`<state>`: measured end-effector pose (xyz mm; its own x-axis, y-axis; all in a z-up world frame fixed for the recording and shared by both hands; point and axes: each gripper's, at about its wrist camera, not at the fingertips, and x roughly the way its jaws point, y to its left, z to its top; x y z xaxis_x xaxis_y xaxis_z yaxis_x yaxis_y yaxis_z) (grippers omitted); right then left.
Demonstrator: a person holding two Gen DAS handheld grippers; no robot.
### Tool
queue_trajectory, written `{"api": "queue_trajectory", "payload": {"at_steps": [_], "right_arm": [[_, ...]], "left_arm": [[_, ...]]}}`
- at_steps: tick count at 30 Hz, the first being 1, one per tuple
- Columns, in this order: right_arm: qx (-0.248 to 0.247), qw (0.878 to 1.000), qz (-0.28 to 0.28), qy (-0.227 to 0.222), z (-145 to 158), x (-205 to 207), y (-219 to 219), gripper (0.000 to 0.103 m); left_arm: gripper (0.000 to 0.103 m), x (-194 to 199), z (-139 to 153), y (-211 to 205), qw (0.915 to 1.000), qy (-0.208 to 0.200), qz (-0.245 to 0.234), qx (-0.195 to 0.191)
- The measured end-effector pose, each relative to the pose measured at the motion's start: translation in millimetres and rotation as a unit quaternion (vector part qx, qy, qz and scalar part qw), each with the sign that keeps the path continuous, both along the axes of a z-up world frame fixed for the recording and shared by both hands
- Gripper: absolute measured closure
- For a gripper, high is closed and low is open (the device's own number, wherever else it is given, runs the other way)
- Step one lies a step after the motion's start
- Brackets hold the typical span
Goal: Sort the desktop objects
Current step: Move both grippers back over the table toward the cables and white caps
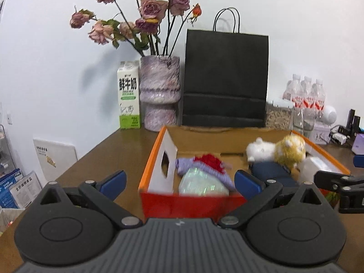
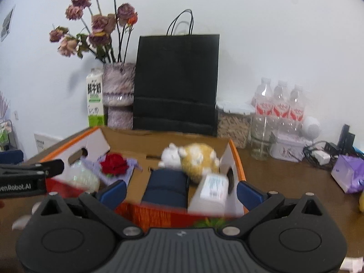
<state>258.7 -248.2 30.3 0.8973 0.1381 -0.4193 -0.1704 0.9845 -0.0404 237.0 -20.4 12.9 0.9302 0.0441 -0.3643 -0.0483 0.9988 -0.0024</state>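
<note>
Orange-rimmed cardboard box [image 2: 236, 157] on the wooden desk [image 1: 109, 150] already holds the plush toy [image 2: 195, 159], red rose [image 2: 113, 164] and navy pouch [image 2: 166, 187], with left gripper [image 1: 179, 182] and right gripper [image 2: 180, 192] both spread wide, gripping nothing.

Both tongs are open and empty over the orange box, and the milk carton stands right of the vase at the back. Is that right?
Not quite. The left wrist view shows the milk carton standing left of the vase, not right of it. The rest holds: the left tongs and the right tongs are open and empty over the orange box.
</note>
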Motion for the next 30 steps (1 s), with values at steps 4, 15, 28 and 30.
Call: {"api": "queue_trajectory", "payload": {"at_steps": [4,15,28,30], "right_arm": [[-0.001,1.0,0.004,0.014,-15.6,-20.1,-3.3,0.0],[-0.02,0.999,0.016,0.044,-41.8,-59.3,-9.2,0.0],[-0.041,0.995,-0.001,0.095,-56.5,-57.9,-18.0,0.0],[-0.046,0.994,-0.001,0.1,-58.7,-56.5,-17.0,0.0]], "left_arm": [[0.0,-16.0,-8.9,5.6,1.0,0.006,-0.002,0.004],[0.0,-51.8,-21.8,18.1,0.9996,0.015,-0.017,0.015],[0.0,-57.1,-36.0,36.2,0.9962,0.074,-0.043,-0.02],[0.0,-56.7,-36.3,36.8,0.9959,0.076,-0.045,-0.021]]}}
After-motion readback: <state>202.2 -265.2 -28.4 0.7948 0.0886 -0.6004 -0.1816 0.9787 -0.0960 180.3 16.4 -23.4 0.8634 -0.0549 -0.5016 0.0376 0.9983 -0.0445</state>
